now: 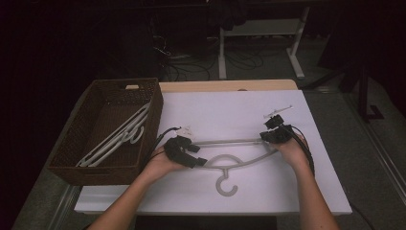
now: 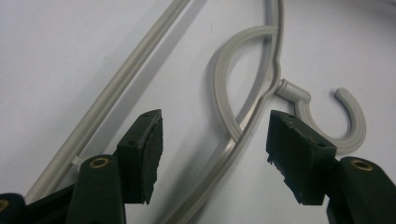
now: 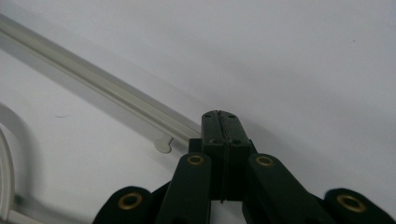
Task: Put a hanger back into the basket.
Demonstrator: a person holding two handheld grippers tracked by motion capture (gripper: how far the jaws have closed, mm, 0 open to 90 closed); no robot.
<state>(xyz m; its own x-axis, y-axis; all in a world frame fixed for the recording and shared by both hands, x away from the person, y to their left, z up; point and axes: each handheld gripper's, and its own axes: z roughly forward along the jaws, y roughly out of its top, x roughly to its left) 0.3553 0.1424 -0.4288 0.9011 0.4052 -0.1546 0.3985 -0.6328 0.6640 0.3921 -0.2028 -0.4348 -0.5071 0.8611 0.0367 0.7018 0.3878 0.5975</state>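
A grey plastic hanger [image 1: 239,159] lies flat on the white tabletop [image 1: 225,110], its hook [image 1: 225,186] pointing toward the person. My left gripper [image 1: 197,155] is at the hanger's left side and stands open. In the left gripper view its jaws [image 2: 215,144] straddle the hanger's shoulder bar [image 2: 243,135] without pressing on it, and the hook [image 2: 348,121] lies just beyond. My right gripper [image 1: 265,136] is at the hanger's right end. In the right gripper view its pads [image 3: 218,116] are pressed together where the straight bar [image 3: 107,91] runs in behind them, so the grip point itself is hidden.
A brown wicker basket [image 1: 72,167] stands at the left edge of the table with white hangers [image 1: 119,136] inside. The table's front edge runs just below the hook. Beyond the far edge are a dark floor, cables and desk legs.
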